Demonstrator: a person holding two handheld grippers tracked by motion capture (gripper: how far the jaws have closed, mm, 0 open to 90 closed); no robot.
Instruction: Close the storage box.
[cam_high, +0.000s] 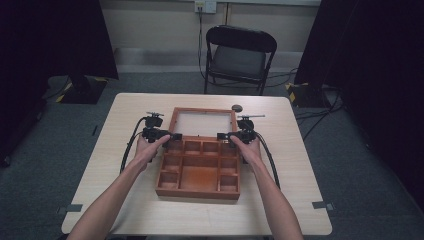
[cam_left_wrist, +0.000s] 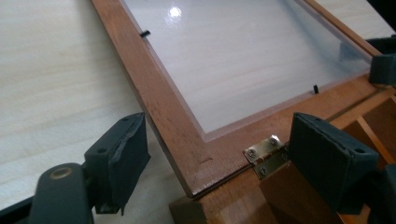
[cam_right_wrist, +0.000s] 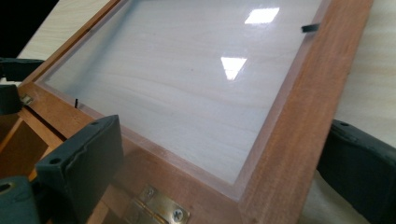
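Observation:
A wooden box (cam_high: 198, 193) with several compartments lies open on the table. Its glass-paned lid (cam_high: 173, 120) is folded back flat on the tabletop behind it. My left gripper (cam_high: 176, 136) is at the lid's left hinge corner. In the left gripper view, that gripper (cam_left_wrist: 219, 144) stands open around the lid's corner (cam_left_wrist: 187, 149) and a brass hinge (cam_left_wrist: 264, 151), with a gap beside the left pad (cam_left_wrist: 123, 156). My right gripper (cam_high: 220, 136) is at the right hinge corner. In the right gripper view, it (cam_right_wrist: 224, 144) stands open astride the lid's frame (cam_right_wrist: 289, 140).
A small dark round object (cam_high: 237, 107) lies on the table (cam_high: 280, 200) behind the lid's right corner. A black folding chair (cam_high: 240, 55) stands beyond the far edge. Bare tabletop stretches to both sides of the box and in front of it.

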